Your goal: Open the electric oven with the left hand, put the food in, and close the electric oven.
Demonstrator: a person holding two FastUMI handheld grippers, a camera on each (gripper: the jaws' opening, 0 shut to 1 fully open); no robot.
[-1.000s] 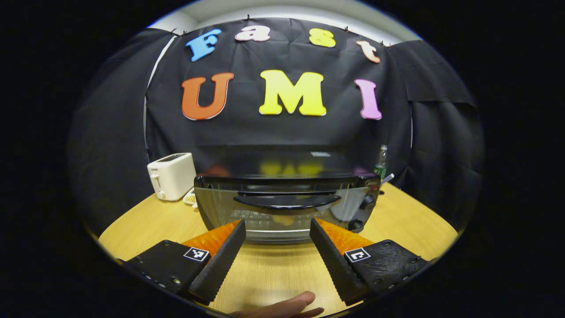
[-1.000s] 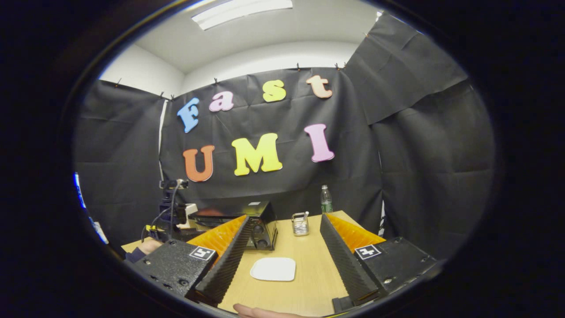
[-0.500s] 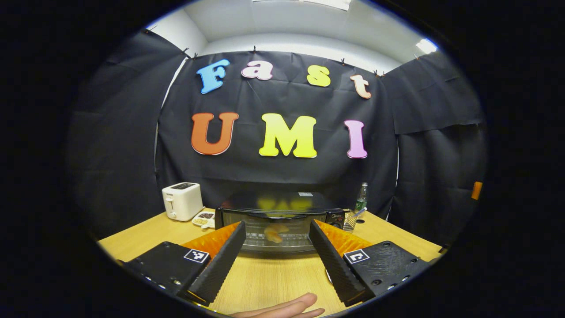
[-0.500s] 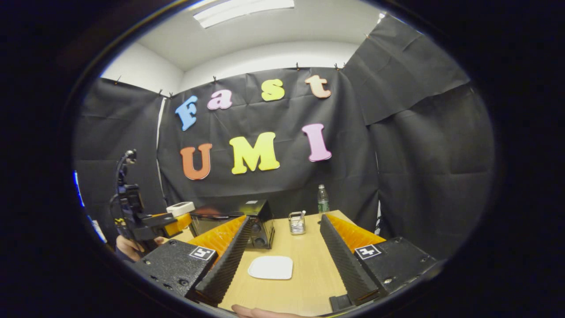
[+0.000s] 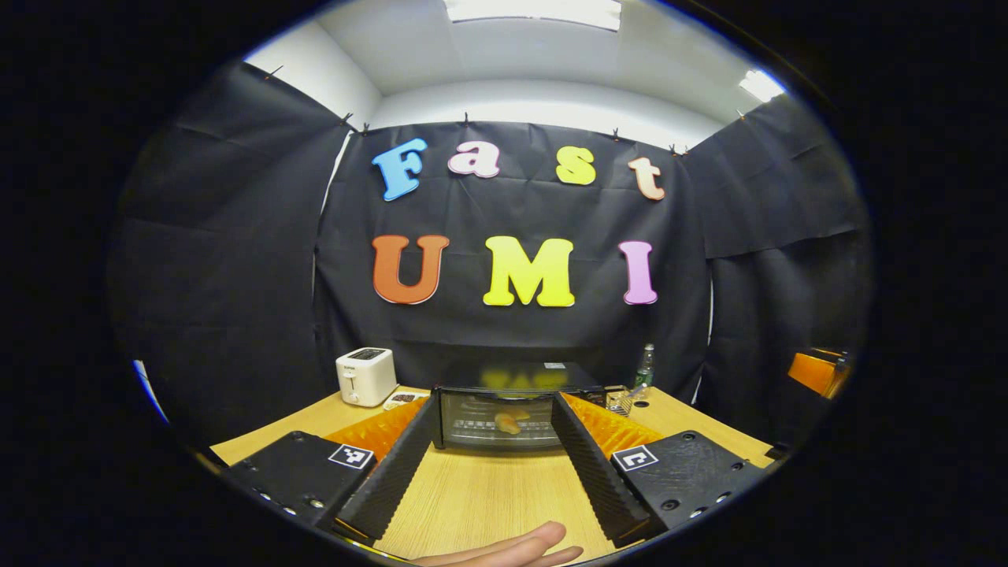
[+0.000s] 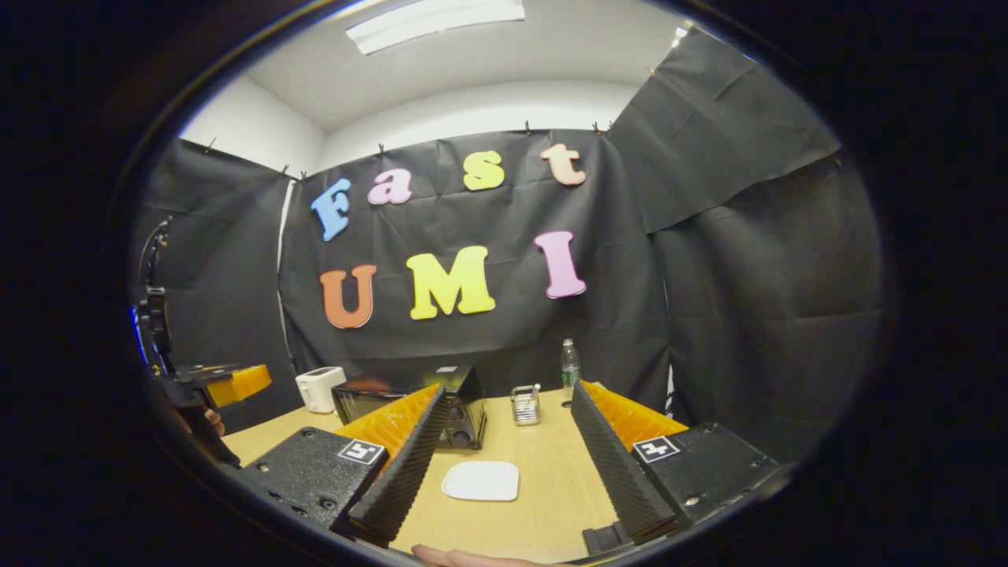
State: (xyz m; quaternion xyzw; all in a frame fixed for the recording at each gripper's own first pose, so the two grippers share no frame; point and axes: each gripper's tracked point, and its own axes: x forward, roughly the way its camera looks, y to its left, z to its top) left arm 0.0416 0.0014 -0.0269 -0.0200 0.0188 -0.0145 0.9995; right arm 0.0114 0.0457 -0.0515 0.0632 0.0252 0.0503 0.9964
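The black electric oven [image 5: 496,387] stands on the wooden table [image 5: 480,496], its glass door closed. Through the glass a golden piece of food [image 5: 509,424] lies on the rack. My left gripper [image 5: 494,405] is open, well back from the oven and pointed at it, holding nothing. My right gripper [image 6: 510,392] is open too, above the table with an empty white plate [image 6: 481,480] between its fingers' lines. From this side the oven [image 6: 370,396] sits ahead to the left, and the left gripper [image 6: 224,383] hangs at the far left, apart from it.
A white toaster [image 5: 365,376] and a small dish stand left of the oven. A green-labelled bottle [image 6: 568,366] and a metal holder [image 6: 524,404] stand behind the plate. A hand's fingertips [image 5: 512,550] show at the bottom edge. The right gripper [image 5: 815,372] shows far right.
My left gripper has drawn back and risen away from the oven, which now looks much smaller. The oven door stays closed. My right gripper has hardly moved.
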